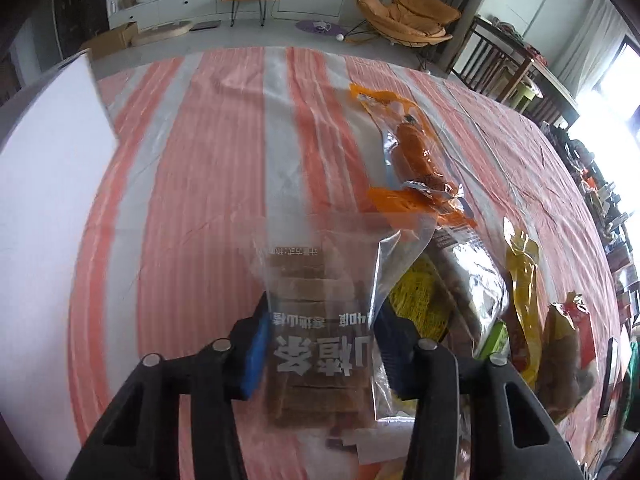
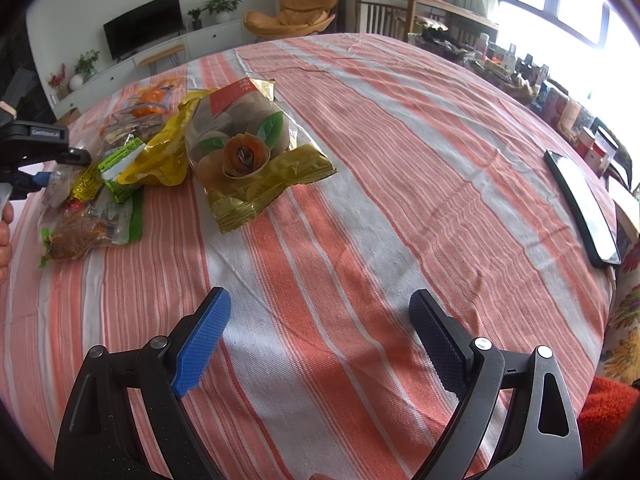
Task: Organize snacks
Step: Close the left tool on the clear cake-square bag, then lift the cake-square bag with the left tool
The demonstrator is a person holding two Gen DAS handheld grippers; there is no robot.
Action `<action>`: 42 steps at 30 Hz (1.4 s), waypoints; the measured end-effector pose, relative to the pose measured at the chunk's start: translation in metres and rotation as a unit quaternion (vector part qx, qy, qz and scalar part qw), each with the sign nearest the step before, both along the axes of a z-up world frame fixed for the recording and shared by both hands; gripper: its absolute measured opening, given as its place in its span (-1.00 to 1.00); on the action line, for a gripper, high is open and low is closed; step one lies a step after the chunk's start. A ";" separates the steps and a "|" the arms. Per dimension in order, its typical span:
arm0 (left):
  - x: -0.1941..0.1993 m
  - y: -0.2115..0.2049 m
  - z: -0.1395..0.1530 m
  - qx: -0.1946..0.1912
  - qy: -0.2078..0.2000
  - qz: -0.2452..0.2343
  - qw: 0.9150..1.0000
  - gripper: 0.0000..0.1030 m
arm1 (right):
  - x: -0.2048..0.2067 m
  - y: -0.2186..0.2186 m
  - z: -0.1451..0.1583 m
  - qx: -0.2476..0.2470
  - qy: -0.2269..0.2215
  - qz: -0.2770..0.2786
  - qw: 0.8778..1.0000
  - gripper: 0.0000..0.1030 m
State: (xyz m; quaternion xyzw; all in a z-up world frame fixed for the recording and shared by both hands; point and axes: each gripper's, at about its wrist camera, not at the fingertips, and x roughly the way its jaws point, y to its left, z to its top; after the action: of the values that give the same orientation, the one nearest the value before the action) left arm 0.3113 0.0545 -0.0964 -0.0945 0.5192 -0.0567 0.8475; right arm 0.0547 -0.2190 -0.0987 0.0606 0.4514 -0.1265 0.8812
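One clear snack bag (image 1: 320,320) sits clamped between left hand-held gripper (image 1: 322,344) pads.

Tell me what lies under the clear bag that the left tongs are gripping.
Through the clear bag, held in the left tongs, the striped tablecloth shows. Its right edge overlaps a yellow packet. How far that packet runs underneath is hidden.

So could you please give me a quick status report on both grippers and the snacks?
Left gripper shut on clear snack bag. Right gripper open, empty, above striped cloth. Other snacks piled beside; gold bag apart. Nothing blocking.
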 end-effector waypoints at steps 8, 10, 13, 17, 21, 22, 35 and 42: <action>-0.104 0.021 0.018 0.025 0.002 -0.017 1.000 -0.15 | 0.000 0.000 0.000 0.000 0.000 0.000 1.000 0.81; -0.131 0.019 0.010 0.034 0.006 -0.024 0.999 -0.15 | 0.000 0.000 -0.001 0.000 -0.001 0.000 1.000 0.81; -0.160 0.008 -0.004 0.065 -0.024 -0.033 0.997 -0.01 | 0.000 0.000 -0.001 0.000 -0.001 0.000 1.000 0.81; -0.166 -0.001 -0.021 0.098 -0.046 -0.029 0.994 0.72 | 0.000 0.000 -0.001 0.000 -0.001 0.001 1.000 0.81; -0.167 0.001 -0.025 0.101 -0.074 -0.017 0.992 0.92 | 0.001 0.000 -0.001 0.000 -0.002 0.002 1.000 0.81; -0.167 0.004 -0.026 0.097 -0.075 -0.014 0.992 0.93 | 0.001 0.000 -0.001 0.000 -0.001 0.001 1.000 0.81; -0.167 0.004 -0.028 0.098 -0.074 -0.006 0.992 0.99 | 0.002 0.000 -0.001 -0.001 -0.003 0.002 1.000 0.81; -0.167 0.004 -0.029 0.099 -0.074 -0.006 0.992 0.99 | 0.002 0.000 -0.001 -0.001 -0.004 0.002 1.000 0.81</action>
State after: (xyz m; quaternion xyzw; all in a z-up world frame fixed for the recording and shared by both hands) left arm 0.1440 0.0586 -0.1249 -0.0031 0.4583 -0.0169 0.8886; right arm 0.0568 -0.2192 -0.0999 0.0589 0.4482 -0.1250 0.8832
